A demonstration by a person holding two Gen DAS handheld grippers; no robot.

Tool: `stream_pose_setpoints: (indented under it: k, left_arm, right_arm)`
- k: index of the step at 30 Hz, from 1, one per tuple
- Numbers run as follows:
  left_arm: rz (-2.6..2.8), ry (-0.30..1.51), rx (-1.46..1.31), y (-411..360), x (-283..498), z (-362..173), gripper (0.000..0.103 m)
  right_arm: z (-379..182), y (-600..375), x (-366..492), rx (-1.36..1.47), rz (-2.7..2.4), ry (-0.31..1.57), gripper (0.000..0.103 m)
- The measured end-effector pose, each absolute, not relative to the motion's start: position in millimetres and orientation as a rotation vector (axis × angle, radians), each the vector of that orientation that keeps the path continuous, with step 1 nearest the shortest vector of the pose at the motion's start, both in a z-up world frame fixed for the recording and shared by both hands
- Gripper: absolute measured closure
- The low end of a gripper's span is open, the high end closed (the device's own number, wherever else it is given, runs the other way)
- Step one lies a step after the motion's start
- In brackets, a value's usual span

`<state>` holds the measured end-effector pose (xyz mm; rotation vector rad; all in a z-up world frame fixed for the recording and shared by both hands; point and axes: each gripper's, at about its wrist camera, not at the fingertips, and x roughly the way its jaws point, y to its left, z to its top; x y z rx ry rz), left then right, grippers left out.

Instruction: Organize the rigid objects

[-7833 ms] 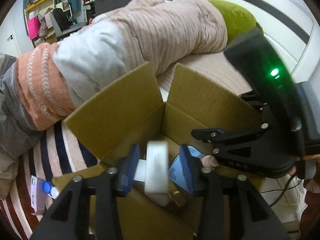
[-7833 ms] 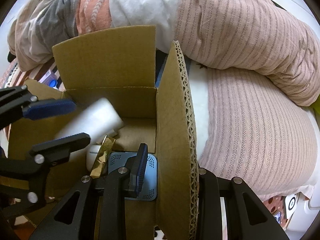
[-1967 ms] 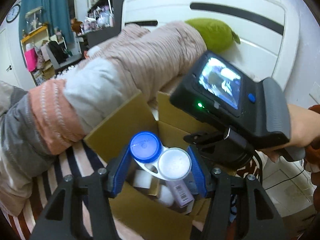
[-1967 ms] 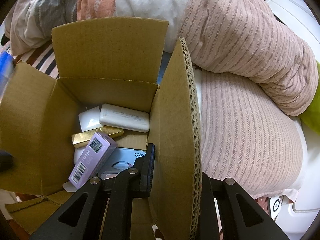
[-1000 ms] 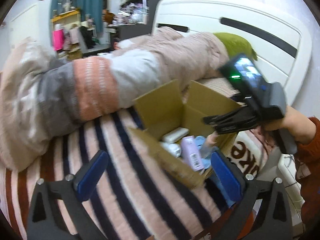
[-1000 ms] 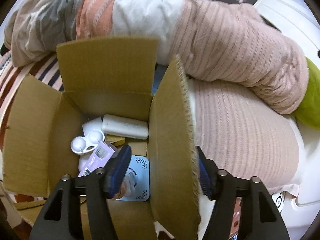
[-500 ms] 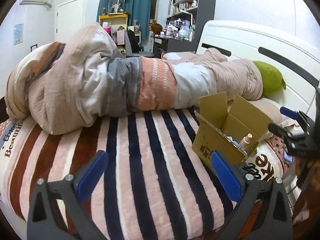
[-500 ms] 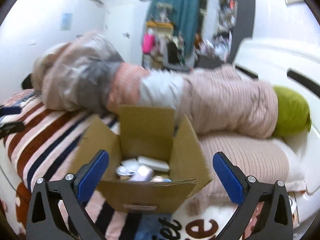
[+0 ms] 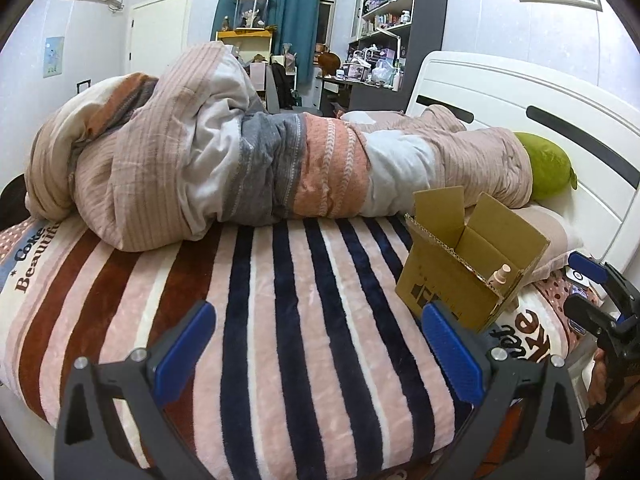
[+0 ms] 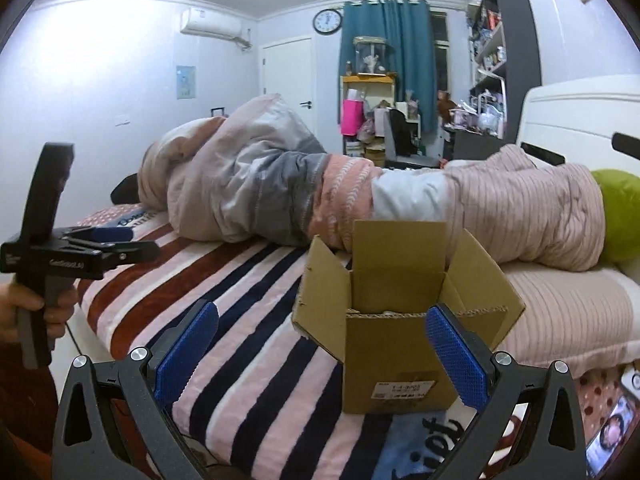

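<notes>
An open cardboard box [image 9: 452, 280] stands on the striped bed blanket [image 9: 280, 320] at the right; it also shows in the right wrist view [image 10: 396, 356], straight ahead. A small pink bottle [image 9: 502, 273] pokes up inside the box. My left gripper [image 9: 318, 344] is open and empty, pulled back over the blanket, left of the box. My right gripper [image 10: 320, 340] is open and empty, in front of the box. The left gripper also shows at the left edge of the right wrist view [image 10: 104, 242].
A rolled pink, grey and orange duvet [image 9: 240, 168] lies along the far side of the bed. A green pillow [image 9: 548, 164] and the white headboard [image 9: 520, 112] are at the right. Shelves and a desk stand beyond the bed.
Both grippers let go, opened wide and pulled far back from the box. The items I held earlier now lie in the box.
</notes>
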<state>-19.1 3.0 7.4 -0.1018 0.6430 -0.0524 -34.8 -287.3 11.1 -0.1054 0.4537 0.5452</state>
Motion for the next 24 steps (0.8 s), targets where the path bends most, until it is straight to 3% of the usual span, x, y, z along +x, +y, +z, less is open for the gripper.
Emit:
stream_pose_setpoints:
  k: [24]
  left_arm:
    - [-0.050,0.662,-0.091,-2,-24,1,0.001]
  right_arm:
    - [12,-290,-55,-0.090,0.532,0.468,0.000]
